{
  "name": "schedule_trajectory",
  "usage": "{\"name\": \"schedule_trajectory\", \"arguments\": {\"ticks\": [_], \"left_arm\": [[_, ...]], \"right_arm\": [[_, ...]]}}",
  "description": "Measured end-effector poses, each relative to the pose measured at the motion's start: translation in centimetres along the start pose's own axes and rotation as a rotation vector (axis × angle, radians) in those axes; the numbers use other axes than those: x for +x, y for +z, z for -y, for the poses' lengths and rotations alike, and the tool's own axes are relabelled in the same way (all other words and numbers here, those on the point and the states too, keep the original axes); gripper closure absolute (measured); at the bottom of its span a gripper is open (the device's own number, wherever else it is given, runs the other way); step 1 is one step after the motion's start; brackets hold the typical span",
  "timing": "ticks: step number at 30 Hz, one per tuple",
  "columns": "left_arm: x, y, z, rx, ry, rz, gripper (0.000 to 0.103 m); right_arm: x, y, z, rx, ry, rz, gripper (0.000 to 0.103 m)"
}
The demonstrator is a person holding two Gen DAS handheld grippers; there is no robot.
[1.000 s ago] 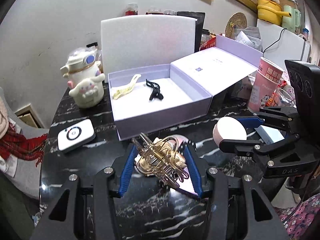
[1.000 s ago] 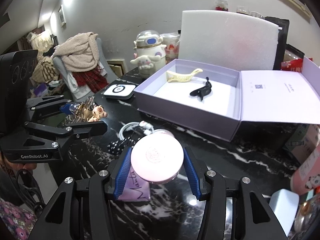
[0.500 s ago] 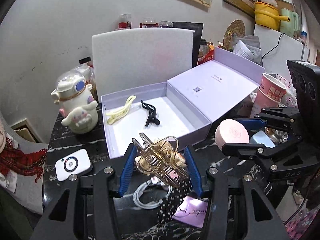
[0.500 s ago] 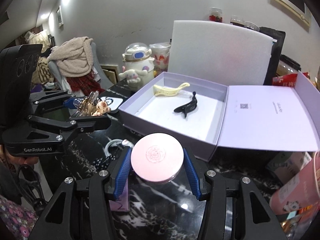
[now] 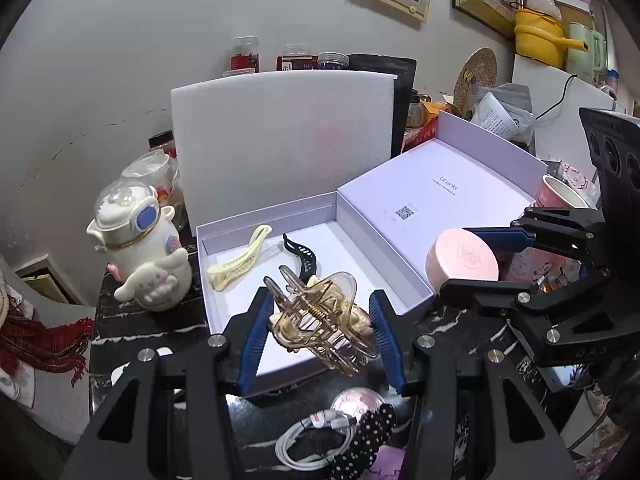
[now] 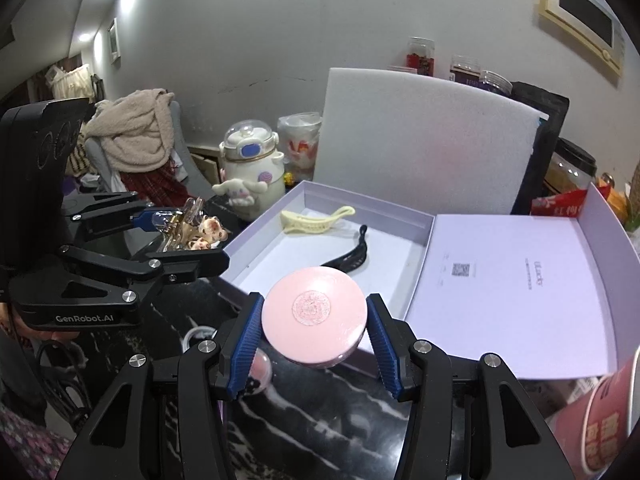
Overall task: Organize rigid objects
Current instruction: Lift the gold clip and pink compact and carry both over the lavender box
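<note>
The left gripper (image 6: 184, 240), marked "GenRobot.AI", pinches a translucent amber claw clip (image 5: 320, 316) over the lavender gift box (image 5: 404, 284). Ahead lie a cream clip (image 5: 240, 264) and a black clip (image 5: 302, 256). To its right, the right gripper (image 6: 314, 334) clamps a round pink compact (image 6: 314, 316).

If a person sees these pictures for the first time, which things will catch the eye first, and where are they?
First, the two held items: the left gripper clamps a gold claw hair clip over the near edge of the open lavender box, and the right gripper clamps a round pink compact just before that box. Inside lie a cream hair clip and a black hair clip; a white Cinnamoroll jar stands left of the box.
</note>
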State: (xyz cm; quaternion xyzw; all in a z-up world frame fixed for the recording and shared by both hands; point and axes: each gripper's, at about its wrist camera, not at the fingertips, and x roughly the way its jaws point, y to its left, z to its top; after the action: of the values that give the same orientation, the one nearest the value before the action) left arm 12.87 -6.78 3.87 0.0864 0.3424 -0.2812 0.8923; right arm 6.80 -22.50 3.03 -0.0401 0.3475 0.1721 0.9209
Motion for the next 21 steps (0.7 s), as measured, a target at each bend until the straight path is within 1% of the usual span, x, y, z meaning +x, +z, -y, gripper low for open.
{"name": "schedule_trajectory", "arguments": {"ticks": [7,12,16,21], "left_arm": [[1.6,1.7,-0.2,0.029,0.002,0.003,0.054],[3.0,3.0,-0.6,0.043,-0.005,0.006,0.054],[4.0,3.8,-0.9,0.054,-0.009,0.005,0.054],[5.5,4.7,-1.4,0.066,-0.008,-0.003,0.054]], "right_arm": [[1.0,1.6,1.1,0.008,-0.006,0.012,0.052],[1.8,2.6,1.9,0.014,-0.029,0.016,0.052],[2.5,3.4,2.9,0.042,-0.032,0.015,0.052],[3.7,4.1,3.9,0.056,-0.06,0.009,0.052]]}}
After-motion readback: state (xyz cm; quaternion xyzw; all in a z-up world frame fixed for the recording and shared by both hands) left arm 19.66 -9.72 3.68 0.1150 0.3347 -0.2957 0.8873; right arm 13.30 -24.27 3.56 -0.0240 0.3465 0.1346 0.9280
